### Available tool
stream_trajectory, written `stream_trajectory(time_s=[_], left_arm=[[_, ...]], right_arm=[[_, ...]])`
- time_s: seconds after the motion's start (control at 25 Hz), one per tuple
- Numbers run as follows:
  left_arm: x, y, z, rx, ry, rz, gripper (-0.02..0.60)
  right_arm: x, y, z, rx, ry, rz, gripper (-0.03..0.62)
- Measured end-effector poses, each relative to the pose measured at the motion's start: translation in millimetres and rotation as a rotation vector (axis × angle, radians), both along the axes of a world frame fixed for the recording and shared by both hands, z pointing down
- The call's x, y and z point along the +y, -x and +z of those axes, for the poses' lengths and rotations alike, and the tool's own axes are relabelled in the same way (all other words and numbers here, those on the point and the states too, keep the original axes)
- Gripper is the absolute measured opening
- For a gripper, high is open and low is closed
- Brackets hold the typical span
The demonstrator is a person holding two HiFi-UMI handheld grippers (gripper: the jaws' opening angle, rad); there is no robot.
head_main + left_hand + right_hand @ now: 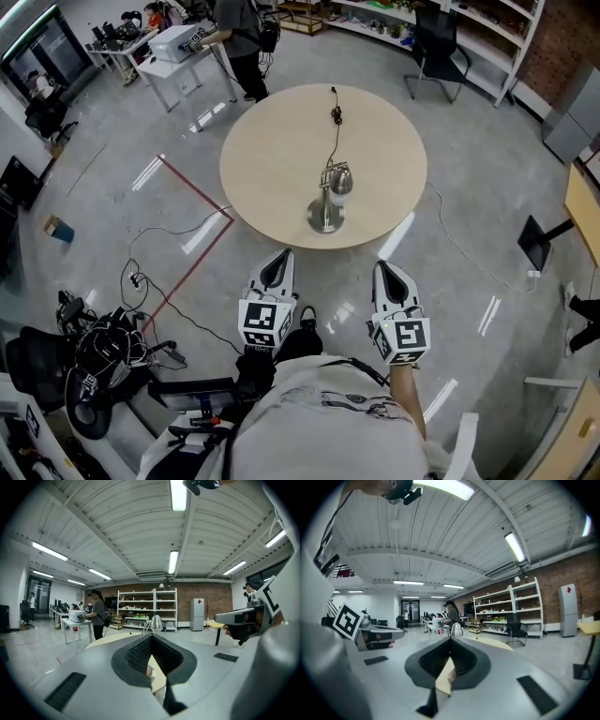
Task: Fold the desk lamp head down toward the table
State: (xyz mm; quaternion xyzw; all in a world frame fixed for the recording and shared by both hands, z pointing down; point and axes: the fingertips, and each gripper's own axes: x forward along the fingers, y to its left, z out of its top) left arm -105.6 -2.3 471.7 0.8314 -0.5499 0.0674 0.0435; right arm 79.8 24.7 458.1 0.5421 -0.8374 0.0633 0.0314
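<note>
A silver desk lamp stands near the front edge of the round beige table, with its head raised over the round base and its cable running to the far side. Both grippers hover short of the table, over the floor. My left gripper is shut and empty, pointing at the table's front edge. My right gripper is shut and empty too, beside it. The lamp shows small and far beyond the closed jaws in the left gripper view, and likewise the lamp in the right gripper view.
A person stands at a white table at the back left. A black chair and shelves are at the back right. Red tape and cables lie on the floor to the left, near a heap of equipment.
</note>
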Motion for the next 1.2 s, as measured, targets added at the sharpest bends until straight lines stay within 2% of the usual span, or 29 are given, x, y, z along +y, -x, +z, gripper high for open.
stream_trajectory(time_s=[0.24, 0.64, 0.92, 1.2], left_arm=[[-51.1, 11.4, -3.1, 0.002, 0.008, 0.047, 0.000], [-105.0, 36.4, 14.7, 0.021, 0.064, 0.089, 0.000], [-127.5, 31.1, 19.6, 0.033, 0.077, 0.093, 0.000], [-147.3, 29.1, 2.9, 0.030, 0.046, 0.053, 0.000]], right_arm=[[-49.6, 14.9, -9.3, 0.001, -0.016, 0.038, 0.003], [-103.5, 26.2, 2.0, 0.018, 0.029, 0.107, 0.003], [-126.5, 30.0, 4.9, 0.025, 0.048, 0.090, 0.003], [-160.7, 34.3, -18.7, 0.023, 0.005, 0.030, 0.003]])
